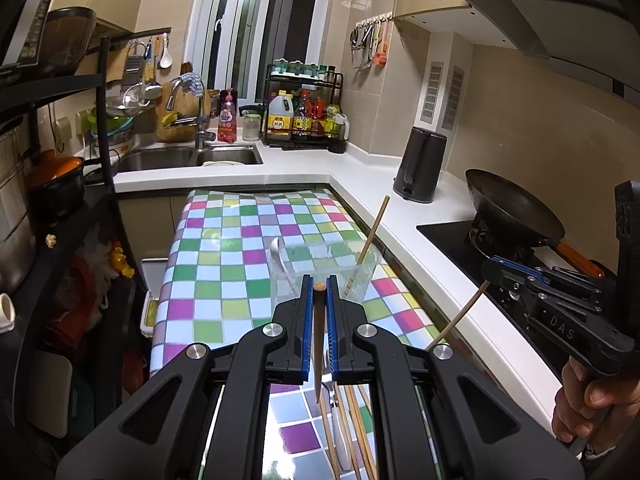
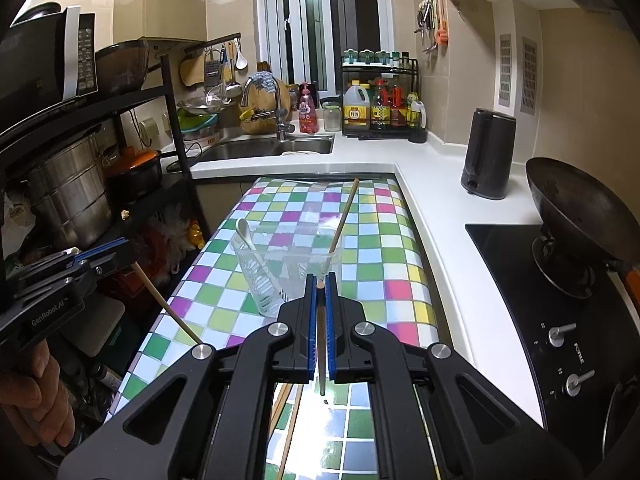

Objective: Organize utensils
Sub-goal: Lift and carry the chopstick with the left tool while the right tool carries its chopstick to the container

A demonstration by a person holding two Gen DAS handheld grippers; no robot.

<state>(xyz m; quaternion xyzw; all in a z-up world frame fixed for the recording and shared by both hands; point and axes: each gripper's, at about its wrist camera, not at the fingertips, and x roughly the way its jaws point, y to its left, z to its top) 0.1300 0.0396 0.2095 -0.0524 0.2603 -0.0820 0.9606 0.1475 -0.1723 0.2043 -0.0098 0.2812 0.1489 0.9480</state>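
Note:
In the left wrist view my left gripper (image 1: pixel 319 281) is shut on a brown chopstick (image 1: pixel 318 344) that runs back between its blue pads. Just beyond stands a clear plastic container (image 1: pixel 360 276) on the checkered tablecloth (image 1: pixel 224 248); it holds a white spoon (image 1: pixel 277 249) and one leaning chopstick (image 1: pixel 374 232). My right gripper (image 1: pixel 491 271) is shut on a second chopstick (image 1: pixel 460 316). The right wrist view shows that gripper (image 2: pixel 320 281) clamping its chopstick (image 2: pixel 321 344) in front of the container (image 2: pixel 272 280). Several loose chopsticks (image 1: pixel 356 432) lie below.
A wok (image 1: pixel 516 208) sits on the black stove (image 1: pixel 452 240) to the right, with a dark kettle (image 1: pixel 420 164) on the white counter (image 1: pixel 360 172). A sink (image 1: pixel 188 158) is at the back. A black rack (image 2: pixel 132 152) with pots lines the left side.

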